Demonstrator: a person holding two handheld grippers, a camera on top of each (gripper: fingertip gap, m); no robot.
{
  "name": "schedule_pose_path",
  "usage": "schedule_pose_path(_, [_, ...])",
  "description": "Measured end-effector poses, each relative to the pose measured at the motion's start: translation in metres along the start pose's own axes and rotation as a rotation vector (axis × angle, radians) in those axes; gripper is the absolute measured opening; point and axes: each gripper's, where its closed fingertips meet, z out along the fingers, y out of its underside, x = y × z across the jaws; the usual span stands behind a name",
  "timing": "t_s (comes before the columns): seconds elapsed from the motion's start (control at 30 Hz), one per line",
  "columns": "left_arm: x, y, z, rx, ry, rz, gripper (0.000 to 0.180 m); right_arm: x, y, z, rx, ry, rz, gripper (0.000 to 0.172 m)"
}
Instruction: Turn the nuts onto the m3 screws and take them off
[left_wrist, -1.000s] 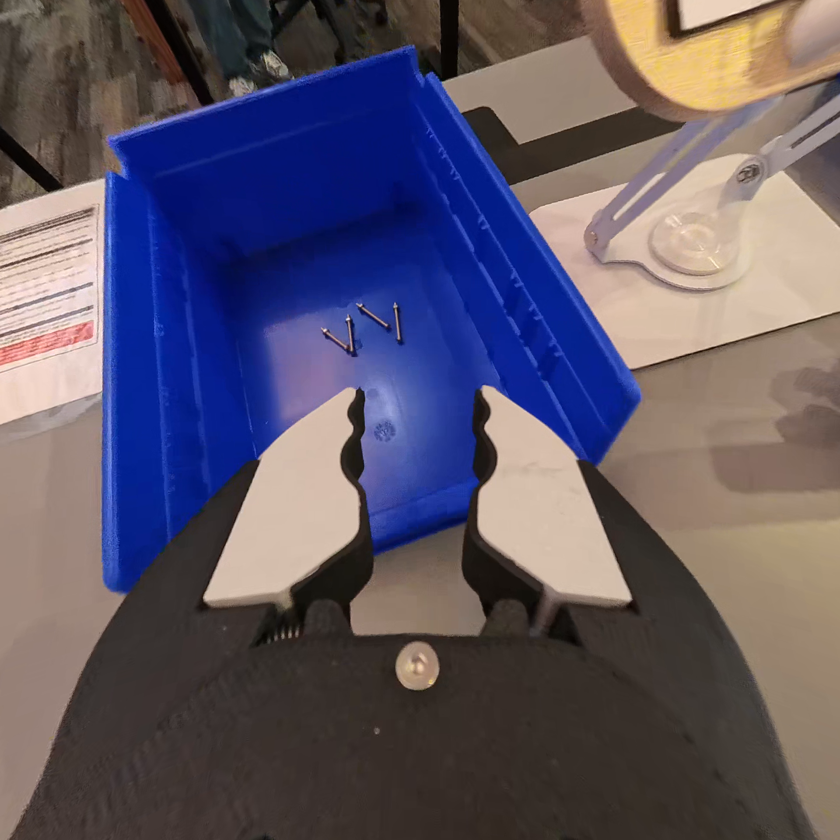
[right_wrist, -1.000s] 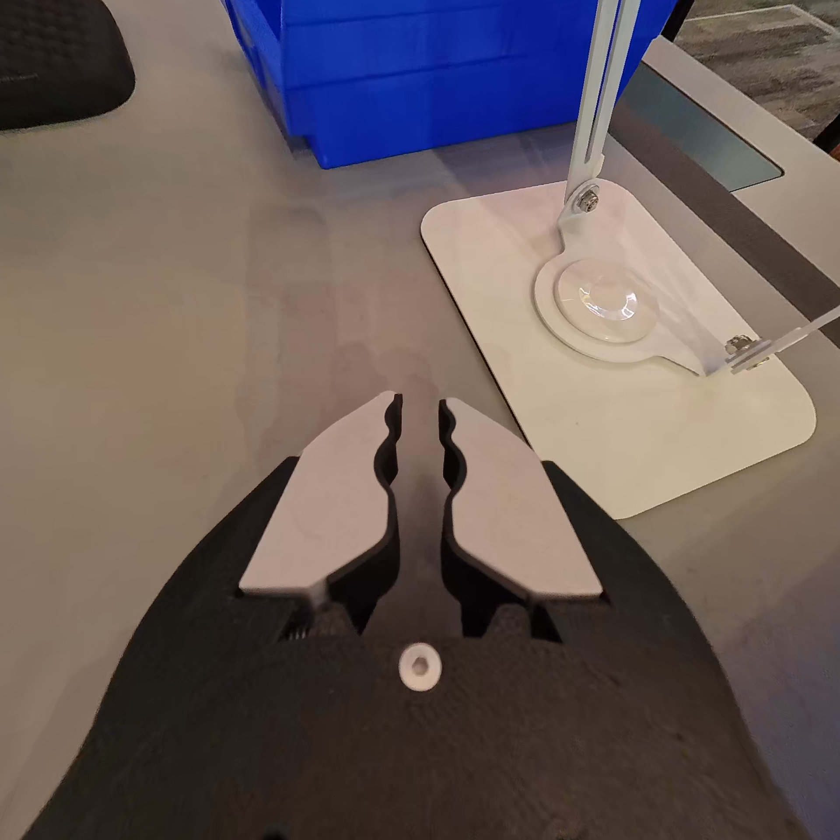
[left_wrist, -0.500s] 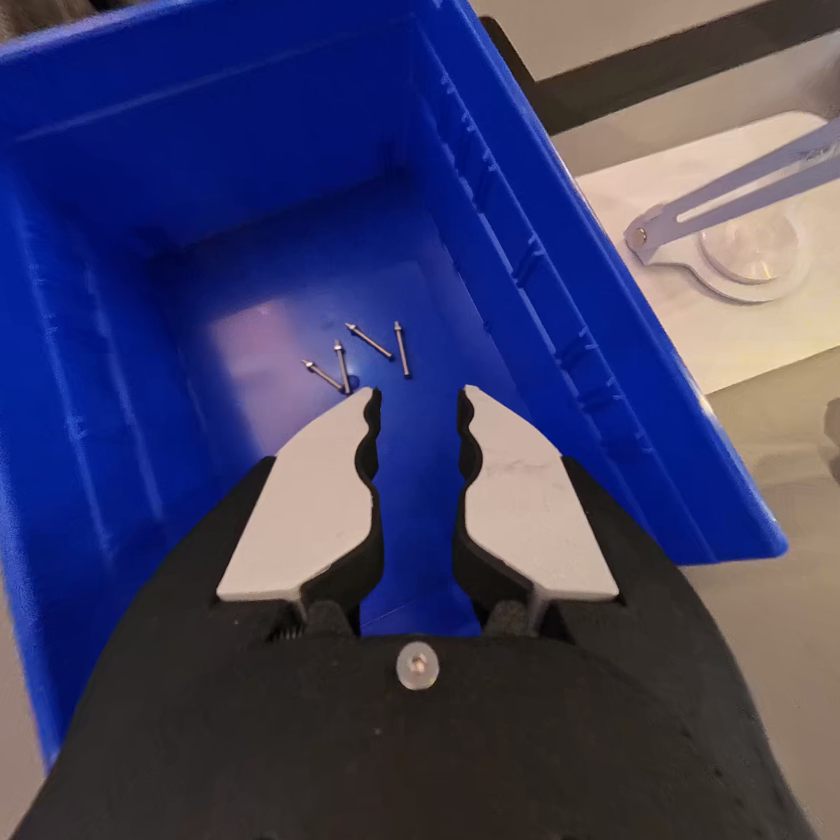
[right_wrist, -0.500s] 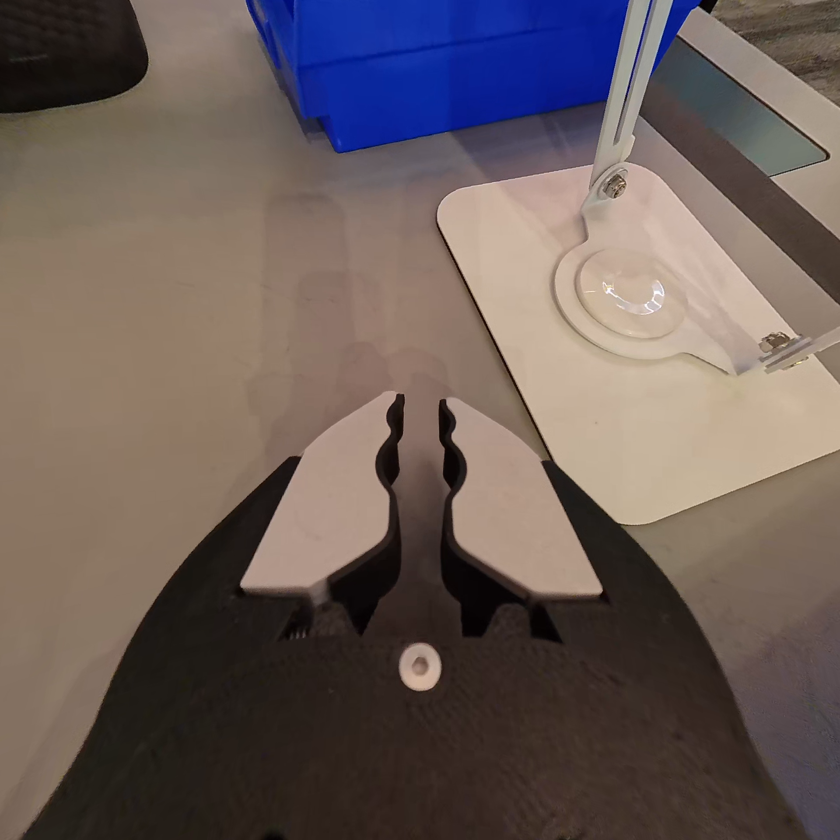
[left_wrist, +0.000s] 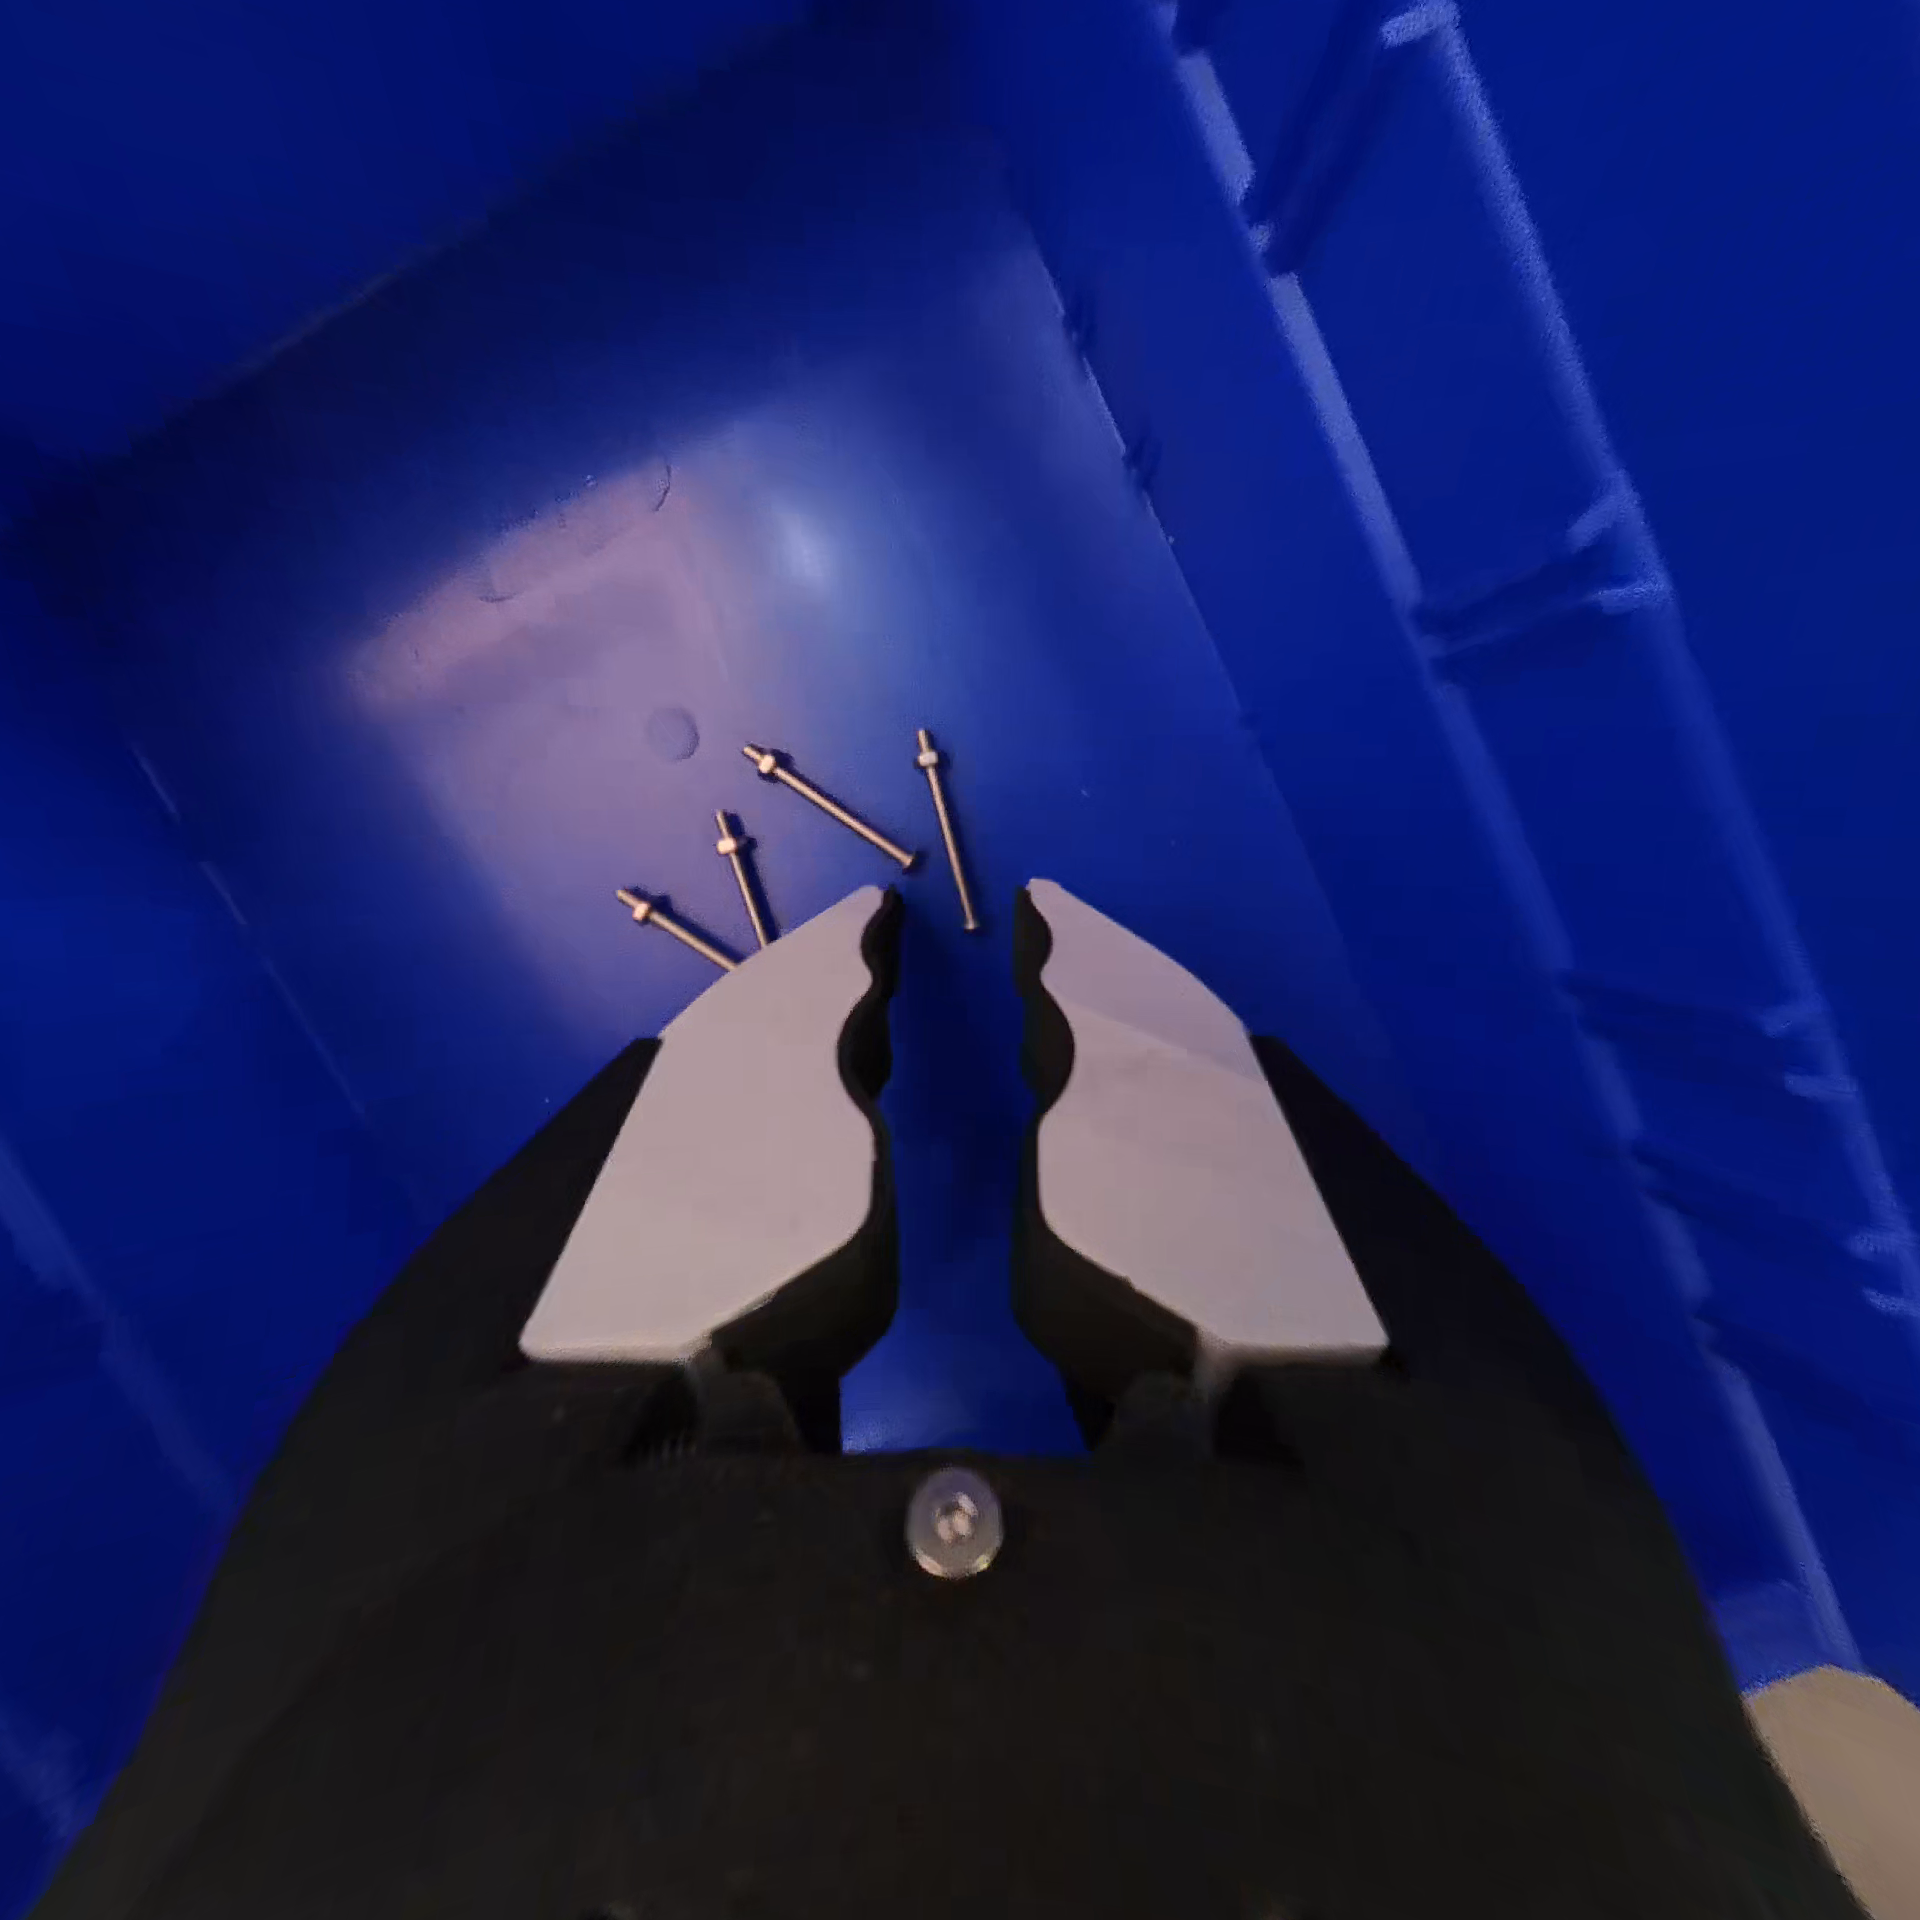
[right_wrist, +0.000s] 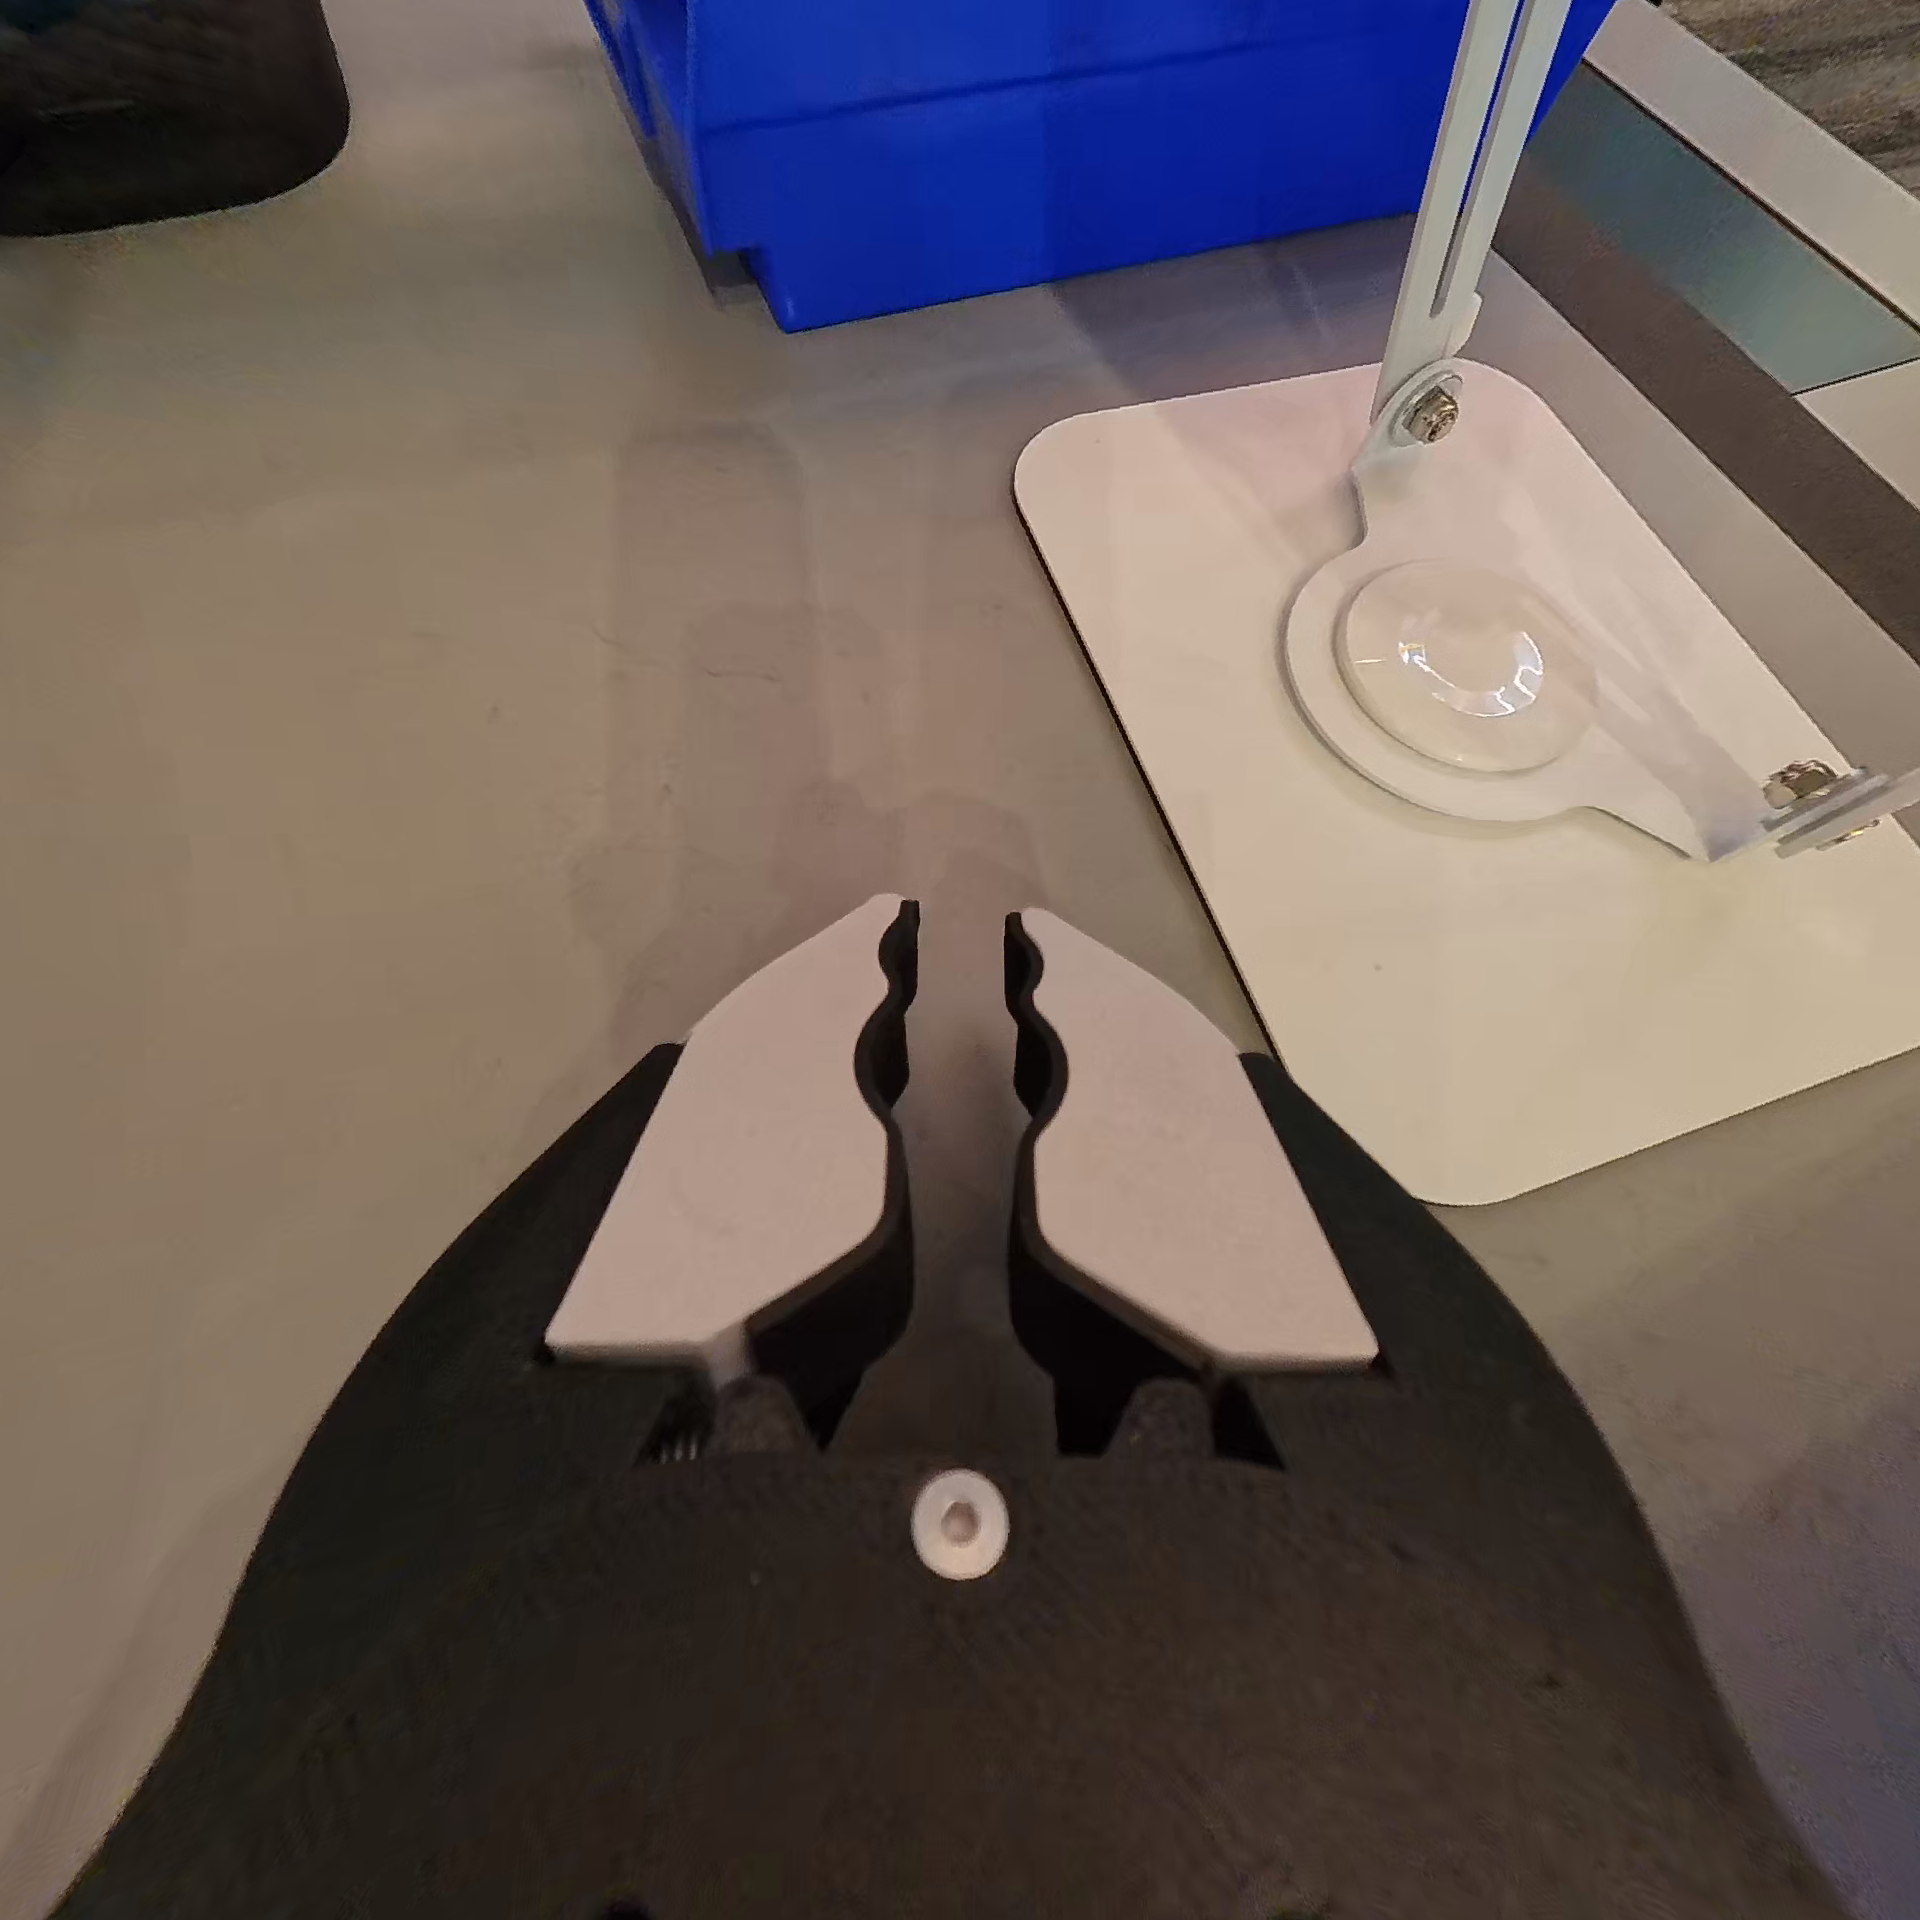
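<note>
While inside blue bin (left_wrist: 1558, 416) | left gripper (left_wrist: 956, 914) jaws apart | over pins (left_wrist: 945, 831)

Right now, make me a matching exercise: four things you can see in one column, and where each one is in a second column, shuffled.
1. left gripper
2. right gripper
3. four thin metal pins
4. clear round dome

A. on the white flat plate
B. lying on the blue plastic bin floor
C. jaws open over the bare grey table
D. jaws open inside the bin, near the pins

Pairs: 1-D, 2-C, 3-B, 4-A

Black textured tongs (left_wrist: 958, 906); grey wavy-edged fingers (right_wrist: 769, 1122); pale screw (right_wrist: 958, 1525) at the base
</note>
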Motion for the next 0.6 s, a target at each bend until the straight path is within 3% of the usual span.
schedule_pose_path(0.2, [-0.002,-0.004,0.004,0.014,-0.007,-0.006,0.003,0.0,0.0,0.0,-0.001,-0.002,0.0,0.016])
schedule_pose_path(0.43, [-0.005,-0.003,0.002,0.03,-0.026,0.023,0.002,0.0,0.0,0.001,0.0,-0.004,0.003,0.016])
schedule_pose_path(0.6, [-0.003,-0.013,-0.028,0.18,0.003,0.002,0.002,0.001,0.0,0.001,-0.001,-0.007,0.007,0.016])
